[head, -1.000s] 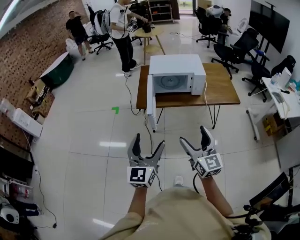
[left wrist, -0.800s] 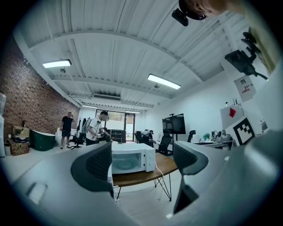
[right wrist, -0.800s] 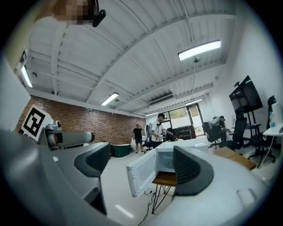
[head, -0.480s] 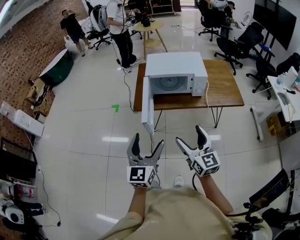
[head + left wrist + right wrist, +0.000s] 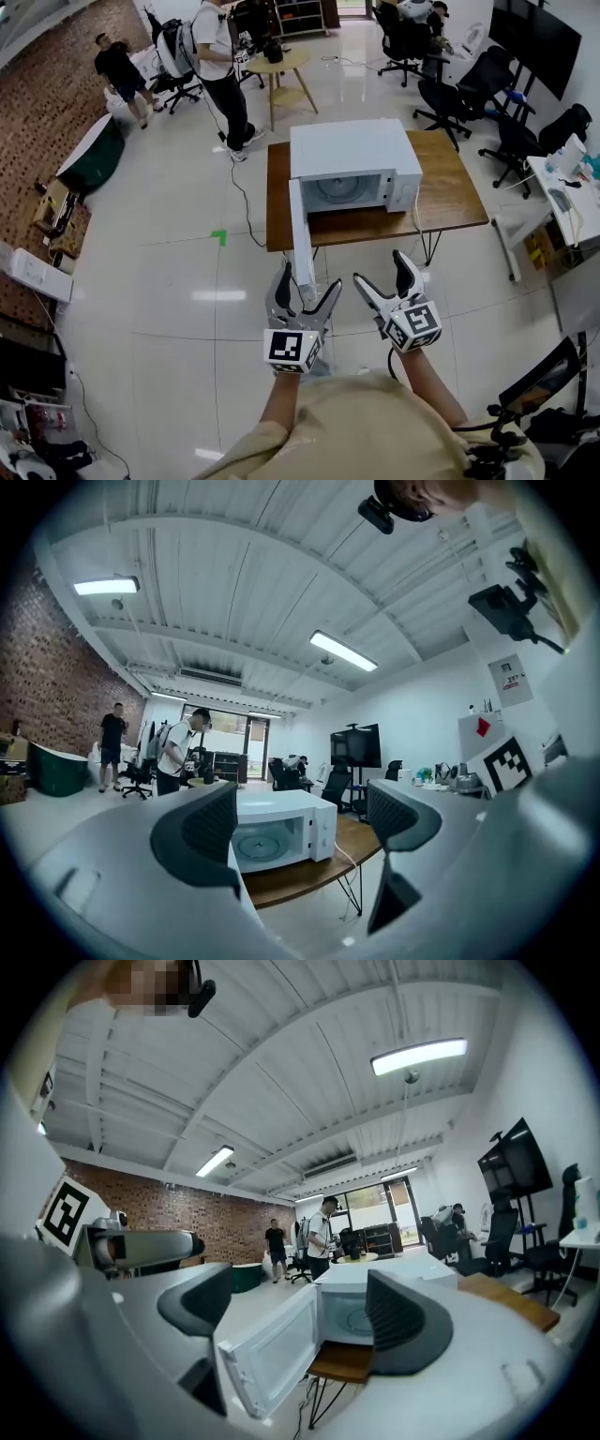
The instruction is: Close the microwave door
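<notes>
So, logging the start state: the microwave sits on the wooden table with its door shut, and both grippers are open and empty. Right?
No, the door is open, swung out toward the person, as the head view shows. The microwave does sit on the wooden table, and the left gripper and right gripper are both open and empty.

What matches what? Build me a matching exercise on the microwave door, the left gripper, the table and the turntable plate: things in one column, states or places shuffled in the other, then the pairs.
Things
1. microwave door
2. left gripper
3. table
4. turntable plate

States or places
A. brown wood, carrying the microwave
B. inside the microwave
C. swung wide open
D. jaws apart, holding nothing

Pairs: 1-C, 2-D, 3-A, 4-B
</notes>
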A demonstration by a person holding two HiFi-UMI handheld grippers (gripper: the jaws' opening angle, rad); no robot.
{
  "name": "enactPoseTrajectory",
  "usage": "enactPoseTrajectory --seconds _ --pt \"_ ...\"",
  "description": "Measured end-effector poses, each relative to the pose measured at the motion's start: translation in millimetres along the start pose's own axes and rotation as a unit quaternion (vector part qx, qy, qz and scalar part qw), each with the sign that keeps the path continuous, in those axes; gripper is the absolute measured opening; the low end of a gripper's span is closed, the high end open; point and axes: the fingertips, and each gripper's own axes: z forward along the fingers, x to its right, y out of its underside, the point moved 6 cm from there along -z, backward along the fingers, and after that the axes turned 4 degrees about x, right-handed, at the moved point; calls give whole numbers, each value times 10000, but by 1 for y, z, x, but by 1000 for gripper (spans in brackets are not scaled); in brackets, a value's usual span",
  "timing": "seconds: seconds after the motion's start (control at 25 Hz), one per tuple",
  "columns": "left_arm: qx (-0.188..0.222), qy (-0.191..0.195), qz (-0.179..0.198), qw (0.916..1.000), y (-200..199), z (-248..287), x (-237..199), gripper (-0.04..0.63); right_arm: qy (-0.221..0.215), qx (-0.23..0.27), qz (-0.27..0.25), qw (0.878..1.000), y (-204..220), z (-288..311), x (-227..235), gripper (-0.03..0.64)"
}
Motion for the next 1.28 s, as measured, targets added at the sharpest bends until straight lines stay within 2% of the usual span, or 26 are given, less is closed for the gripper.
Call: enactPoseTrajectory --seconds 0.32,0.48,0.68,0.96,1.12,1.2,1.28 --pt "94 469 -254 9985 1 28 -82 440 417 143 -225 9988 4 76 -22 436" --pt "86 727 -318 9968 -1 45 -109 436 599 206 -372 9973 -1 101 -28 436" --pt "-2 629 -414 9972 15 78 -121 436 696 140 -360 9968 3 118 6 434" --pt "-127 341 -447 9983 16 102 -122 436 244 34 -274 9993 17 141 49 433" --pt "-549 205 -269 9979 41 135 -125 436 87 -57 7 9999 22 149 100 433" --pt "-985 214 -417 9940 54 143 -142 436 -2 -77 40 10000 21 158 114 433" --pt "-1502 298 -650 9861 70 144 -161 436 -57 -87 78 9999 22 164 127 433"
